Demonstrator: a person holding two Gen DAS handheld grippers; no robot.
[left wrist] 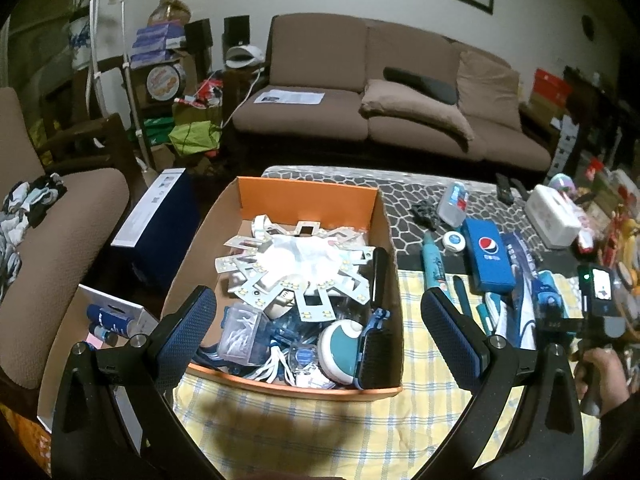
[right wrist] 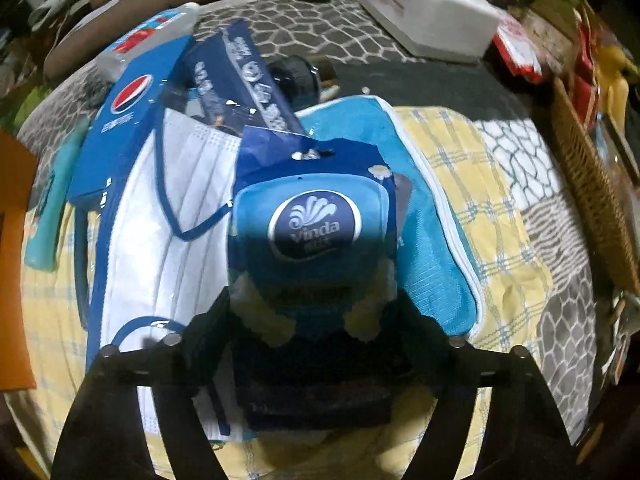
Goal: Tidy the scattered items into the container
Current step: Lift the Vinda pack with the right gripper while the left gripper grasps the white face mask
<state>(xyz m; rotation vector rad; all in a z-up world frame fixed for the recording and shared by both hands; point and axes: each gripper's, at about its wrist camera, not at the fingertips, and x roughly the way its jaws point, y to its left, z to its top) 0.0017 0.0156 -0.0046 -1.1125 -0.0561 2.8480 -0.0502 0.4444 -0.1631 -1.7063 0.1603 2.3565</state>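
I'm pinching the Vinda tissue pack (right wrist: 316, 232) in my right claw (right wrist: 316, 320) above the white mask pack (right wrist: 160, 248); my left claw (left wrist: 320, 320) is hanging spread over the cardboard box (left wrist: 308, 200).

left gripper (left wrist: 318, 330): jaws spread wide, nothing between them; both blue textured pads (left wrist: 452, 332) face inward, black finger arms angling out toward the camera.
left gripper pose: held above the table, tilted forward and down.
right gripper (right wrist: 316, 312): jaws drawn in against the sides of a blue tissue pack (right wrist: 310, 232), which fills the gap between them; the pads themselves are hidden behind it.
right gripper pose: pointing forward and down, low over the table.
right hand (left wrist: 602, 376): seen from the left wrist view, wrapped round the right gripper's handle at the frame's right edge.
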